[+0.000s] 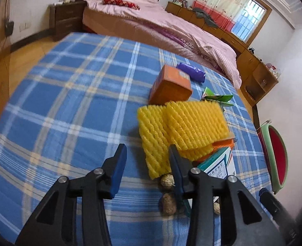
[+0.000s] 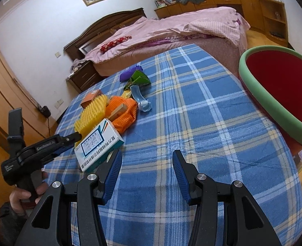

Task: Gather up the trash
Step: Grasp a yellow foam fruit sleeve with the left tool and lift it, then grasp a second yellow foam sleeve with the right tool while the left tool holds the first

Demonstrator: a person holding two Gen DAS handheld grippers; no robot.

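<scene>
Left tongs (image 1: 145,160): parted, empty, low over the plaid surface (image 1: 69,94), one blue pad beside the yellow foam net (image 1: 181,127); nothing pinched.
Right tongs (image 2: 146,169): parted, empty, above bare cloth between the pile and the bin.
Trash pile: yellow foam net, orange foam net (image 2: 124,112), orange box (image 1: 169,86), white-and-teal carton (image 2: 97,143), purple packet (image 1: 191,71), green wrapper (image 2: 138,80), clear plastic piece (image 2: 140,101), nut shells (image 1: 167,181), all clustered on the surface.
Bin (image 2: 251,61): green rim, red inside, at the surface's far edge, well apart from the pile; visible interior looks empty.
Progress: early by the look of it; no item lifted, none seen binned.
Left to do: likely every piece.
</scene>
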